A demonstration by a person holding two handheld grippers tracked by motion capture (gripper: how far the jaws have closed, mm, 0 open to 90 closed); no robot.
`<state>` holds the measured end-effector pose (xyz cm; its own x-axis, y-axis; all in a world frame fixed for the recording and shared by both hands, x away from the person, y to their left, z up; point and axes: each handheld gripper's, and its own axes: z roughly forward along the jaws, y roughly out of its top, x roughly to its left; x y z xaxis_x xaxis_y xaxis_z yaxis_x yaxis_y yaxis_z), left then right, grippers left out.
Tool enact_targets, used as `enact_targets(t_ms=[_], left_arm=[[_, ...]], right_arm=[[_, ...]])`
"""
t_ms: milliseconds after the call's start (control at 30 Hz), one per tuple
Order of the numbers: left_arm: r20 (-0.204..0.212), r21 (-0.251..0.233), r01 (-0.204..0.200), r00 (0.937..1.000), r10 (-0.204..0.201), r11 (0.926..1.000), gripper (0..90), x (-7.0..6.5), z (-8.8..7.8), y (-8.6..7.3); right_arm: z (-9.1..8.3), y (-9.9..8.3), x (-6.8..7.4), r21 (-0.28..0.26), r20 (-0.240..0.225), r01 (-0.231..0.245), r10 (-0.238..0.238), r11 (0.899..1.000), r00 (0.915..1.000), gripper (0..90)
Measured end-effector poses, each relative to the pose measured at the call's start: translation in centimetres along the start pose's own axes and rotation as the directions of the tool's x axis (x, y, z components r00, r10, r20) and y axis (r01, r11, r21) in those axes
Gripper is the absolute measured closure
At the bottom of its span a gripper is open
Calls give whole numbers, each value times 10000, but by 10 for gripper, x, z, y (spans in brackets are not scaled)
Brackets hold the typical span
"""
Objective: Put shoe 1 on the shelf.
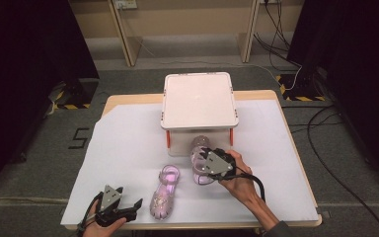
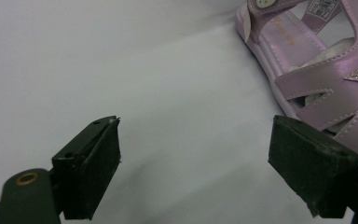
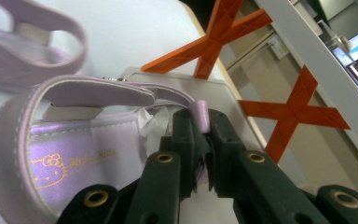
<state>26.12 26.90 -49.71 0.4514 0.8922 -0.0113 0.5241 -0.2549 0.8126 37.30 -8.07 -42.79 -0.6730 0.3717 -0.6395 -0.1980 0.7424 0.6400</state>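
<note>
Two lilac child's sandals are on the paper-covered table. One sandal (image 1: pixel 164 193) lies flat near the front edge, and its side (image 2: pixel 317 70) sits just right of my left gripper's jaws. My left gripper (image 1: pixel 134 208) (image 2: pixel 193 158) rests low at the front left, open, with bare paper between its pads. My right gripper (image 1: pixel 200 167) (image 3: pixel 198 126) is shut on the heel strap of the second sandal (image 1: pixel 201 174) (image 3: pixel 74 158), in front of the white rack (image 1: pixel 200 98). The first sandal (image 3: pixel 28 46) shows blurred beyond it.
The white two-level rack has orange X-braced sides (image 3: pixel 223 37) and stands at the middle back of the table (image 1: pixel 276 163). Its lower shelf (image 3: pixel 214 93) lies right behind the held sandal. Cables trail on the floor at the right (image 1: pixel 325 148).
</note>
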Motion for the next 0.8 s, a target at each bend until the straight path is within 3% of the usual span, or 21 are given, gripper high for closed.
enact_targets(t_ms=[33,300,800], left_arm=[[19,15,-35,10000,35,10000,161,0,0,0],[39,-26,-18,10000,18,10000,161,0,0,0],[72,-14,-41,10000,41,10000,161,-1,0,0]], right_arm=[[11,1,-2,-48,64,-29,30,10000,10000,832],[42,3,-2,9,321,43,-44,10000,9995,832],[81,-8,-2,84,1018,-21,12,10000,9948,832]])
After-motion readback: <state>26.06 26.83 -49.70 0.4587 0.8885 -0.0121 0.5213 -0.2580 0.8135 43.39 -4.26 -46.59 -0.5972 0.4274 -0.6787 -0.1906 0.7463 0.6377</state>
